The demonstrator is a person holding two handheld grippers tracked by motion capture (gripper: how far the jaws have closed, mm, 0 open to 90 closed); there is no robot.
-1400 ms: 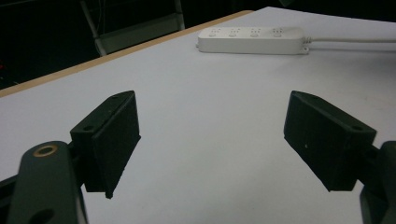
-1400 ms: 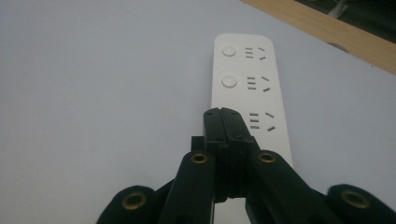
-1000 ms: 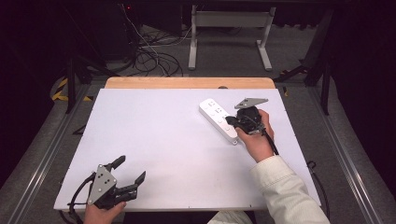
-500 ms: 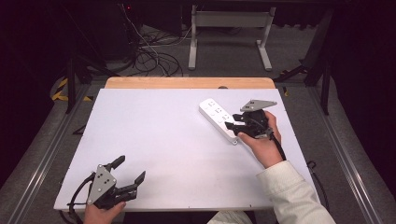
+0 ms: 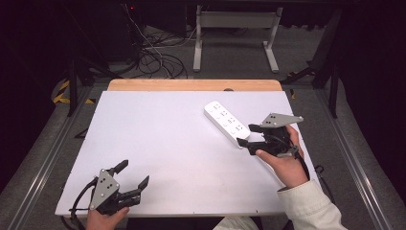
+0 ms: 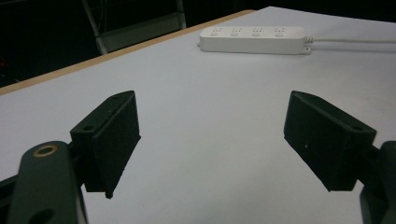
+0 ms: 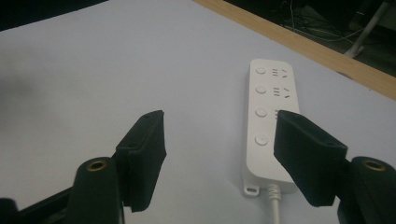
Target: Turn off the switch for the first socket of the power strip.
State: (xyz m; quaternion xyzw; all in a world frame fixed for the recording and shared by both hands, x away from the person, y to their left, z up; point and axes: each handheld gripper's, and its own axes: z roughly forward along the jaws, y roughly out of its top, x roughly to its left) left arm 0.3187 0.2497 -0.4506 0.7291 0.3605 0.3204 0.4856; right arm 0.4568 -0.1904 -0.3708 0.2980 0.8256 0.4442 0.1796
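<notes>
A white power strip (image 5: 226, 123) with several sockets and round buttons lies at an angle on the right half of the white table (image 5: 172, 139). My right gripper (image 5: 245, 135) is open at the strip's near end, its jaws spread wide and holding nothing. In the right gripper view the strip (image 7: 270, 116) runs away ahead, partly behind the right jaw of that gripper (image 7: 219, 154), and its white cable (image 7: 275, 205) trails toward me. My left gripper (image 5: 134, 173) rests open near the front left corner. From the left gripper (image 6: 210, 140) the strip (image 6: 254, 39) is far off.
A wooden strip (image 5: 194, 85) edges the table's far side. Beyond it on the dark floor are tangled cables (image 5: 153, 57) and a grey metal stand (image 5: 234, 33). A metal rail (image 5: 43, 158) runs along the left of the table.
My right gripper has drawn back from the power strip toward the person and slightly right. The left gripper has stayed put.
</notes>
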